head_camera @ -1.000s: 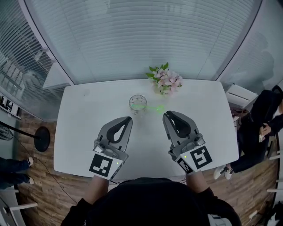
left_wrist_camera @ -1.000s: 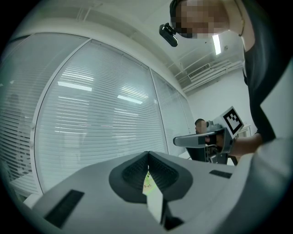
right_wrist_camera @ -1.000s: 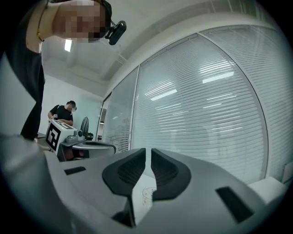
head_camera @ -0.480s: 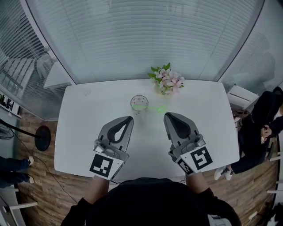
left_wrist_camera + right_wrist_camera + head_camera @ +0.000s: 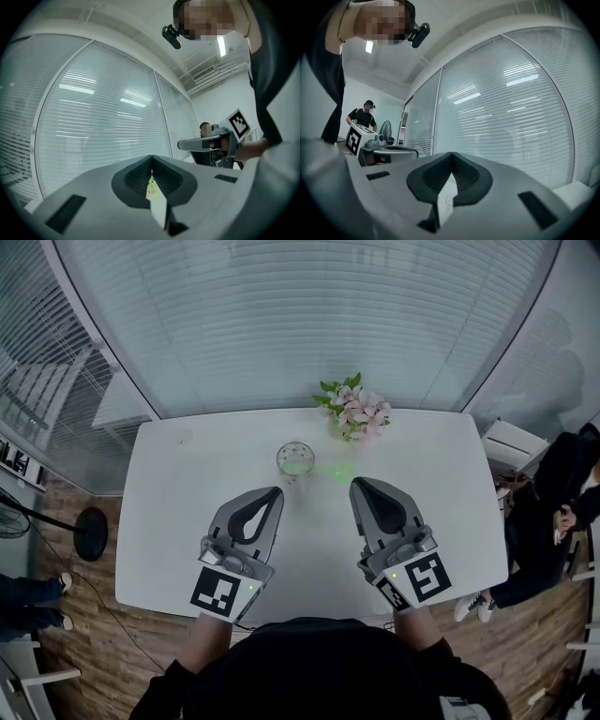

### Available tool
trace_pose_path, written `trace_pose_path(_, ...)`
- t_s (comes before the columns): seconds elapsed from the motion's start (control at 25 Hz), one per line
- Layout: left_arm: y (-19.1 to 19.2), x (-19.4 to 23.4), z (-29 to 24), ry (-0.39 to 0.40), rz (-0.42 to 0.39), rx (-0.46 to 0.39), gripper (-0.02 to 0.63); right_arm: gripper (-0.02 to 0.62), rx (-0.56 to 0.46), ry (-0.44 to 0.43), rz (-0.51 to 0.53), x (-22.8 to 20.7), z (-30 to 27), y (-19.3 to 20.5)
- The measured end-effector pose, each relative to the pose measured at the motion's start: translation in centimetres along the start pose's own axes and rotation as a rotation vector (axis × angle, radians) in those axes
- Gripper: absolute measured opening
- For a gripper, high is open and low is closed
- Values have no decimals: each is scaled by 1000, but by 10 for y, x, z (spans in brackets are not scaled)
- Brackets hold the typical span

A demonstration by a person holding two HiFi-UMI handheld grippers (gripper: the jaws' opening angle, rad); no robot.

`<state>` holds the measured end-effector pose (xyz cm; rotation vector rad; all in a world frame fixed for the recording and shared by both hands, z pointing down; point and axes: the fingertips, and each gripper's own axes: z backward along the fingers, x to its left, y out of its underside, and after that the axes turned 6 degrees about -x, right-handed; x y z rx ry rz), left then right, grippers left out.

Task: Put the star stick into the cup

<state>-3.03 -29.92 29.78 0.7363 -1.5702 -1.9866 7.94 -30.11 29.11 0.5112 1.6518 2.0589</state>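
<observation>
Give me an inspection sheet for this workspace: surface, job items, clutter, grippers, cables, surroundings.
Surface: white table, three items toward its far side.
Job's things: glass cup upright; green star stick lying on the table to the cup's right, not in it; contact with the cup can't be told.
Clutter: flower bunch near the far edge.
Grippers: left gripper and right gripper both shut, nothing between the fingers, short of the cup.
Cables: nothing seen on the table.
Surroundings: blinds behind; seated person at right; round stand base at left.

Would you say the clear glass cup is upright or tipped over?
Upright: the clear glass cup stands with its round rim facing up.
</observation>
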Motion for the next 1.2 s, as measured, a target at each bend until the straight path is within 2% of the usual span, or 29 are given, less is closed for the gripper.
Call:
trace_pose_path(0.24, 1, 1, 1, 6, -7, 16, 14, 5, 18, -24, -30, 6, -3, 0)
trace_pose_path(0.52, -1, 1, 0, 2, -10, 3, 14, 5, -6, -2, 18, -1, 1, -3)
trace_pose_path(0.72, -3, 0, 0, 0, -7, 1, 14, 5, 7, -23, -17, 7, 0, -3)
trace_pose_path(1.2, -3, 0, 0, -3, -8, -2, 14, 3, -3, -23, -14, 7, 0, -6)
